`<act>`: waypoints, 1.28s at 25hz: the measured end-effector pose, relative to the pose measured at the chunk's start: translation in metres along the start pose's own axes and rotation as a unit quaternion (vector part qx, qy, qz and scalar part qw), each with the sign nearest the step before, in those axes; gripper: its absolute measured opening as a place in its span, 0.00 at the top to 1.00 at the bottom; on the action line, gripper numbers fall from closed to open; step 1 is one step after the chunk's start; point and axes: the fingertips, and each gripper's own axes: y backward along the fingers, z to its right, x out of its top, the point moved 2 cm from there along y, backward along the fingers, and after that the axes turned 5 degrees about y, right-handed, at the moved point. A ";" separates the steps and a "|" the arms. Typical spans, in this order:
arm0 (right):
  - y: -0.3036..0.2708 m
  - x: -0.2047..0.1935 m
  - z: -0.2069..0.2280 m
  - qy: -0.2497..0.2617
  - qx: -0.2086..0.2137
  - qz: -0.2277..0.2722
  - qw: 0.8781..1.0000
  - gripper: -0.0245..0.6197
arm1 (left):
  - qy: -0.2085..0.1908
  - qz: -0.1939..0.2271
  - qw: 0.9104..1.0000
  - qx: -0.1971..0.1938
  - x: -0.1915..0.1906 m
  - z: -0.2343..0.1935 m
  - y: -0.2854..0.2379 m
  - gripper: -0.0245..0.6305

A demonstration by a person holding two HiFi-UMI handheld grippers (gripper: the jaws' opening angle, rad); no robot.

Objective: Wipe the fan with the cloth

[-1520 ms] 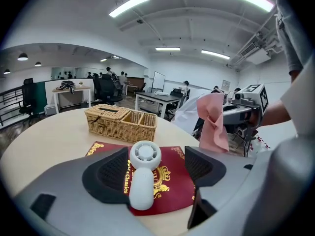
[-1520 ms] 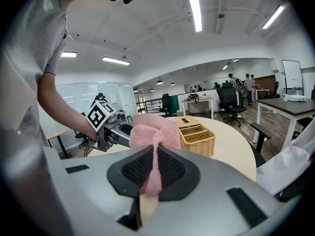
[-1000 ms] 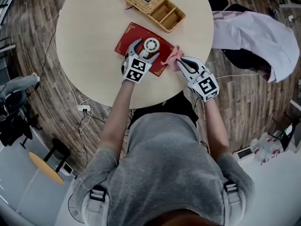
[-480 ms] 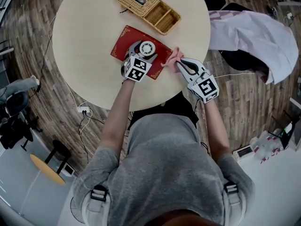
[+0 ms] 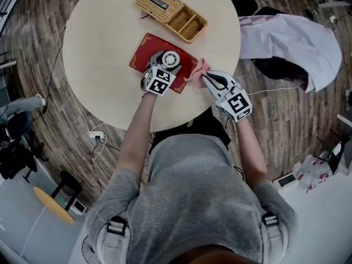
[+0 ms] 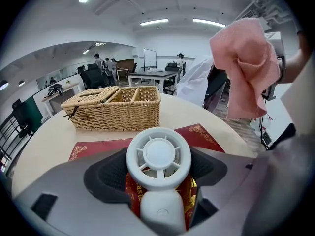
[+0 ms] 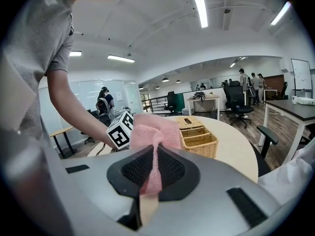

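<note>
A small white hand-held fan (image 5: pixel 170 58) (image 6: pixel 158 157) with a round grille stands over a red mat (image 5: pixel 144 53) (image 6: pixel 98 146) on the round table (image 5: pixel 104 32). My left gripper (image 5: pixel 160 62) (image 6: pixel 158 191) is shut on the fan's handle, just below the grille. To its right my right gripper (image 5: pixel 204 76) (image 7: pixel 147 181) is shut on a pink cloth (image 5: pixel 198 69) (image 7: pixel 155 136) (image 6: pixel 245 65), held up in the air just right of the fan. I cannot tell whether cloth and fan touch.
A wicker basket (image 5: pixel 171 11) (image 6: pixel 115 108) (image 7: pixel 197 134) with compartments sits beyond the mat. A white garment (image 5: pixel 291 43) drapes a chair at right. Cables and a power strip (image 5: pixel 97 133) lie on the floor at left. People and desks stand far off.
Both grippers have drifted a little up and left in the head view. The right gripper with the pink cloth has closed in on the fan.
</note>
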 end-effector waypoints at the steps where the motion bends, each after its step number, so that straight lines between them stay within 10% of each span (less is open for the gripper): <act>1: 0.001 0.004 -0.004 0.003 0.000 0.002 1.000 0.92 | -0.006 -0.003 1.000 0.000 -0.002 0.002 0.003 0.38; 32: -0.022 0.074 -0.182 0.111 0.021 0.017 0.993 0.92 | -0.152 0.079 0.985 -0.020 -0.015 0.119 0.202 0.38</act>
